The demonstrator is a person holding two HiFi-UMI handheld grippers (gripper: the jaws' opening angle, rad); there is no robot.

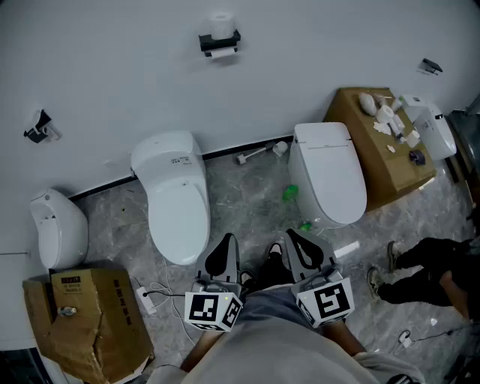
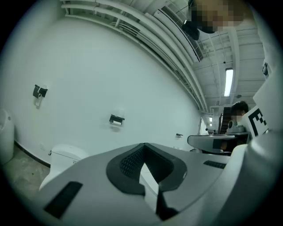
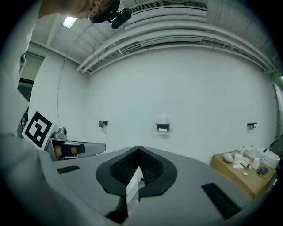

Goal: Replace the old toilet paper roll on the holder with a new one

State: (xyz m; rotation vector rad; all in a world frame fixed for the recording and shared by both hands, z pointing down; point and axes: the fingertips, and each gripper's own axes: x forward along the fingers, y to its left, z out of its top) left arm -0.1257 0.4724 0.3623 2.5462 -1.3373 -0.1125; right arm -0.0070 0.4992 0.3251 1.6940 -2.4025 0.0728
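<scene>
Looks not started: left gripper [image 1: 223, 256] and right gripper [image 1: 302, 253] both closed on nothing, black wall-mounted holder [image 1: 219, 43] with white toilet paper roll [image 1: 221, 22] well apart ahead; next probably needs approach, then opening jaws.

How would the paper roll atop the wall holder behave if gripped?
The roll looks soft, so a firm grip would probably dent it. Likely light. Perched on the narrow holder, it could tip off at a nudge.

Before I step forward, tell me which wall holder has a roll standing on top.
The middle holder of the three: a white roll stands on it. The left holder and right holder have none on top.
</scene>
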